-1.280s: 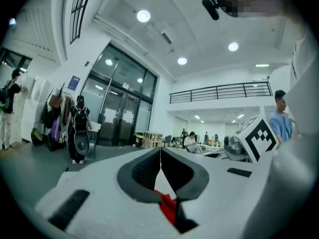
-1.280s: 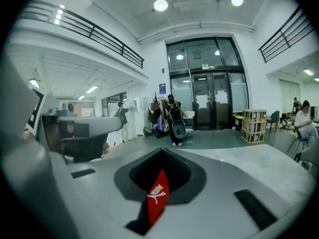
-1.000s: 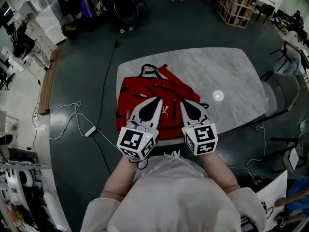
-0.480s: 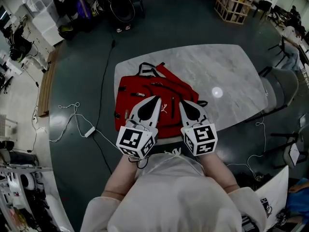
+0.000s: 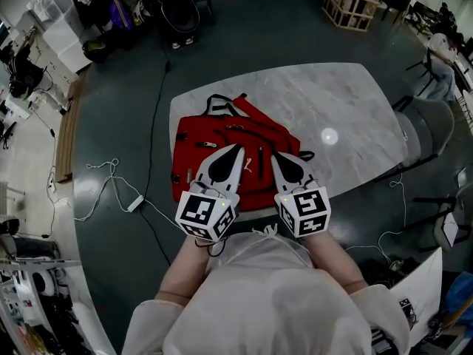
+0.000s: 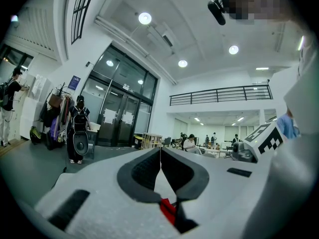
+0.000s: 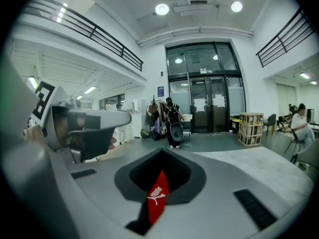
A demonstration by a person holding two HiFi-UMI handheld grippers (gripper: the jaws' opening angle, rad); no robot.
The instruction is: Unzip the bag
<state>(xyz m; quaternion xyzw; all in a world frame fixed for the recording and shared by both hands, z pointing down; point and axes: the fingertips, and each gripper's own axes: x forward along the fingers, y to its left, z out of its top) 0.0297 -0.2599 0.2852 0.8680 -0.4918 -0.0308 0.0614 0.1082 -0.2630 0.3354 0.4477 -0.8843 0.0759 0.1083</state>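
Observation:
A red backpack [image 5: 222, 135] lies flat on the marble table [image 5: 347, 102], its black straps toward the far side and black zip pulls on its top face. My left gripper [image 5: 236, 149] hovers over the bag's near middle, jaws closed tip to tip. My right gripper [image 5: 274, 157] hangs beside it over the bag's near right part, also shut with nothing held. In the left gripper view the closed left gripper [image 6: 160, 149] shows a sliver of red bag [image 6: 168, 210] through the gap behind its tips. In the right gripper view a strip of bag with a white logo [image 7: 156, 200] shows the same way.
A grey chair [image 5: 436, 135] stands at the table's right end. A white cable and adapter [image 5: 111, 180] lie on the dark floor to the left. A wooden crate [image 5: 355, 2] stands far back. A person sits at the far right [image 7: 300, 123].
Both grippers stay shut and side by side over the bag. The whole head view has drifted a little, so bag and table sit slightly higher and further left.

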